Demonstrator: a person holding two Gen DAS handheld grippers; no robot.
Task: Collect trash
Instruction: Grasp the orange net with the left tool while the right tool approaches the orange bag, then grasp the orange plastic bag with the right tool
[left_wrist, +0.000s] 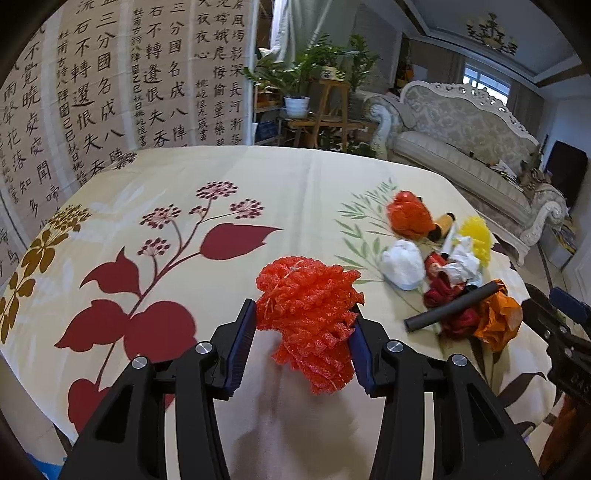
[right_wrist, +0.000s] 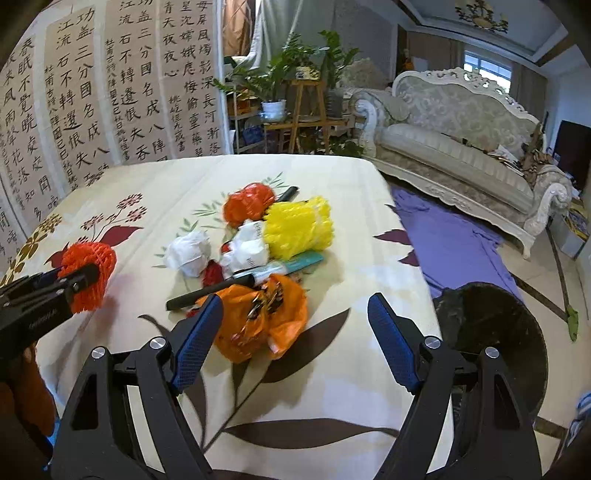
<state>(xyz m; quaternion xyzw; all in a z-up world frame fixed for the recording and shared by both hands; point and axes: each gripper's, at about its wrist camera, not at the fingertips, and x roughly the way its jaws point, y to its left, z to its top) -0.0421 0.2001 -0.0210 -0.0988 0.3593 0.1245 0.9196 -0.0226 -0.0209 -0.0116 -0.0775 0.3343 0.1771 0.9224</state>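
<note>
My left gripper (left_wrist: 303, 343) is shut on a red foam net (left_wrist: 310, 317) and holds it just above the flowered tablecloth (left_wrist: 221, 177); the net also shows at the left of the right wrist view (right_wrist: 88, 273). My right gripper (right_wrist: 295, 328) is open and empty, above the cloth just short of an orange plastic bag (right_wrist: 258, 321). Behind the bag lies a trash pile: a black tube (right_wrist: 210, 291), white crumpled paper (right_wrist: 188, 253), a yellow foam net (right_wrist: 299, 229), an orange-red bag (right_wrist: 247, 203) and a teal wrapper (right_wrist: 303, 264).
A dark round bin (right_wrist: 491, 332) stands on the floor off the table's right edge, beside a purple cloth (right_wrist: 450, 240). A pale sofa (right_wrist: 461, 147), potted plants (right_wrist: 280, 85) and a calligraphy screen (right_wrist: 92, 92) stand beyond the table.
</note>
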